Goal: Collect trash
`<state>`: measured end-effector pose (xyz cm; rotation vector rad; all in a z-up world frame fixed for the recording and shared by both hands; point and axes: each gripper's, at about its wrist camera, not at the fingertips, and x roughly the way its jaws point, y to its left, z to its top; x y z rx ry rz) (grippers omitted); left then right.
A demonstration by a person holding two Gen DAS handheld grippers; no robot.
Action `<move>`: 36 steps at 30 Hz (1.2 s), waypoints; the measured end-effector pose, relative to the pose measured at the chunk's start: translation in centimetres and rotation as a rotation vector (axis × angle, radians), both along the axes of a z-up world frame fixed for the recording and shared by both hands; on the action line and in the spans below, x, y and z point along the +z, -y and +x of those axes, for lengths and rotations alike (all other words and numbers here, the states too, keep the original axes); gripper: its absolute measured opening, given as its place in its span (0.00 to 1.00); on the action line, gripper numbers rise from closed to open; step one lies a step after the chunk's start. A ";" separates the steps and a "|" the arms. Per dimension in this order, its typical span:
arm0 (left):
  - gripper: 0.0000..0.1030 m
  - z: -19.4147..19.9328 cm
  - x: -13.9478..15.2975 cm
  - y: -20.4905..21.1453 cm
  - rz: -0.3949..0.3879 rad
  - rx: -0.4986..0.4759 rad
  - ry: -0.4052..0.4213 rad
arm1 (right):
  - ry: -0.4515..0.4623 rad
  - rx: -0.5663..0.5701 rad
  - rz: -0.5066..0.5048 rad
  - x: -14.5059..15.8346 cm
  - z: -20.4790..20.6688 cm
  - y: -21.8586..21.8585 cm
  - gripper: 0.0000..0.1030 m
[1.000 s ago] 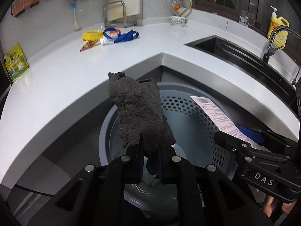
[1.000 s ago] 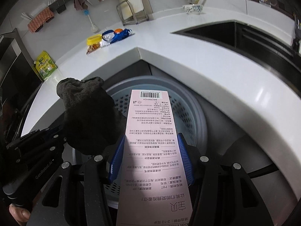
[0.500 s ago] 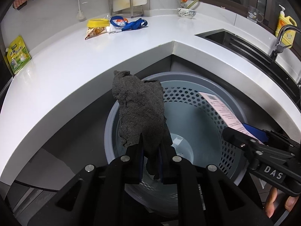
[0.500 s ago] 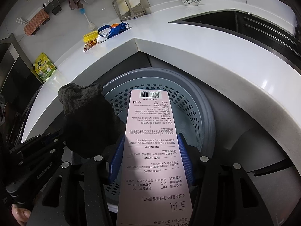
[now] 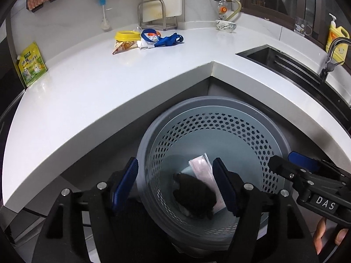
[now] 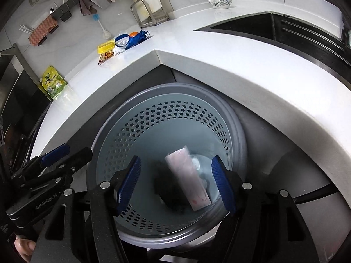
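Observation:
A grey perforated trash bin (image 5: 219, 107) (image 6: 166, 92) stands on the floor under the counter corner. Inside it lie a dark grey rag (image 5: 193, 197) (image 6: 169, 188) and a pink receipt (image 5: 203, 168) (image 6: 186, 175). My left gripper (image 5: 175, 182) is open and empty, hovering above the bin; it also shows at the left of the right wrist view (image 6: 63, 155). My right gripper (image 6: 177, 182) is open and empty above the bin; it also shows at the right of the left wrist view (image 5: 291, 164).
On the white counter (image 5: 109, 83) lie a yellow lid (image 5: 127, 35) over a snack wrapper, a blue strap with white plastic (image 5: 160, 39), and a green pouch (image 5: 31, 65). A sink (image 5: 285, 61), tap and soap bottle (image 5: 335, 37) are at right. A bowl (image 5: 226, 24) stands behind.
Both grippers opened. The rag dropped from the left gripper and the receipt from the right gripper into the bin.

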<state>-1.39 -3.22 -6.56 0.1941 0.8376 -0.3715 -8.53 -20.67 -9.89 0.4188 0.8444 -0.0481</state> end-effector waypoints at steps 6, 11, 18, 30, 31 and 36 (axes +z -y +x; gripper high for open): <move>0.67 0.0 0.5 -0.3 -0.001 0.006 0.004 | 0.016 0.002 0.004 0.4 -0.1 0.1 0.62; 0.67 0.2 1.0 -0.3 -0.004 0.014 0.004 | 0.038 0.015 0.007 1.0 -0.2 0.2 0.63; 0.67 1.0 2.6 0.0 -0.003 0.016 0.016 | 0.061 0.031 0.028 2.2 0.7 1.1 0.63; 0.71 1.8 6.3 -0.1 -0.054 -0.006 0.055 | 0.105 -0.009 0.038 4.5 1.6 2.7 0.64; 0.71 1.9 6.5 -0.2 -0.062 -0.005 0.057 | 0.107 -0.008 0.036 4.6 1.7 2.7 0.64; 0.72 2.3 7.4 -0.2 -0.088 -0.005 0.067 | 0.133 -0.003 0.021 6.1 2.3 2.7 0.64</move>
